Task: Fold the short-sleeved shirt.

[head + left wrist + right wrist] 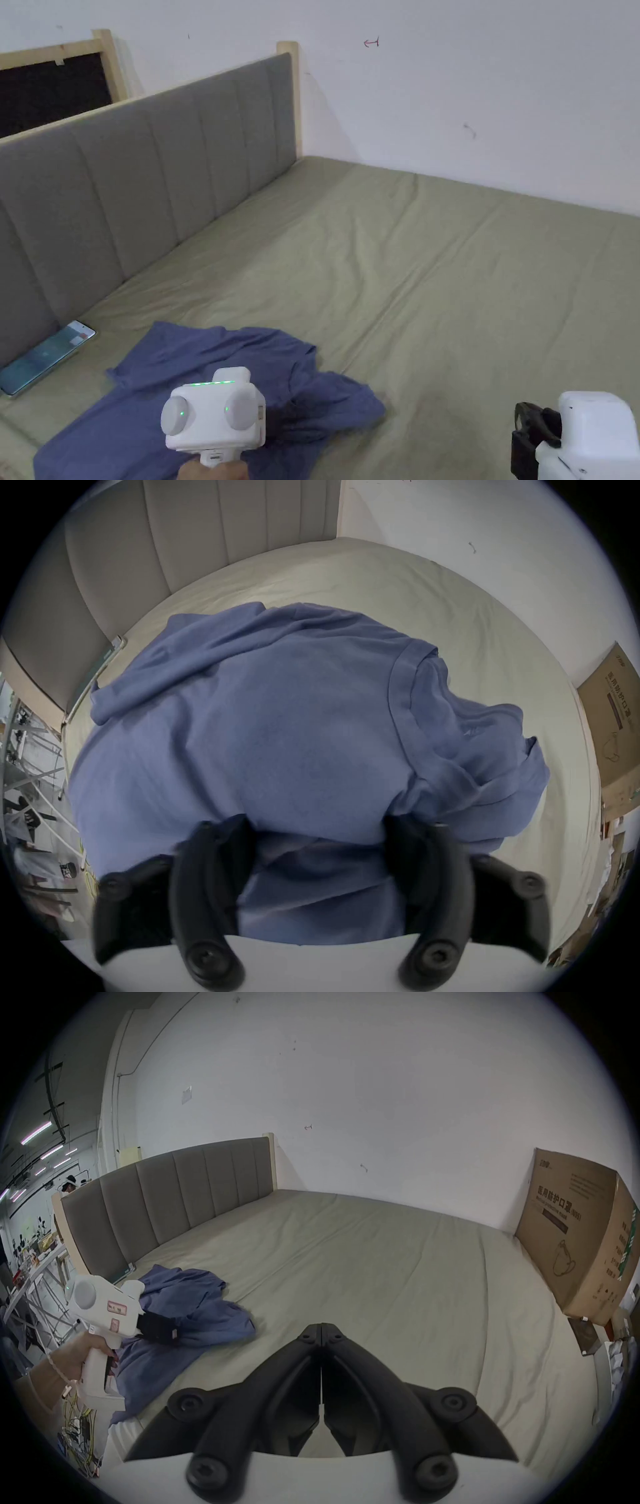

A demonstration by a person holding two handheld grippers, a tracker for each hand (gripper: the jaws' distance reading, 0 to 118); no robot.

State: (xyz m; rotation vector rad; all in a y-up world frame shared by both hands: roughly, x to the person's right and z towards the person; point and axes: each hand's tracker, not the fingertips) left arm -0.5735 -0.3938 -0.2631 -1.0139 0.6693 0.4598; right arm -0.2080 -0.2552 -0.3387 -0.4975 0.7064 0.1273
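Between your left gripper's [317, 830] spread jaws lies the crumpled blue shirt [263, 729], near the bed's [450, 275] headboard side. Your right gripper [321, 1326], jaws clenched empty, faces open sheet ahead.

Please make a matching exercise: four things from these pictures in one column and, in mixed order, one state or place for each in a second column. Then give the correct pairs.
1. left gripper
2. right gripper
3. shirt
4. phone

A. jaws closed together
B. lying against the headboard
C. jaws spread wide
D. crumpled on the bed

Pairs: 1-C, 2-A, 3-D, 4-B
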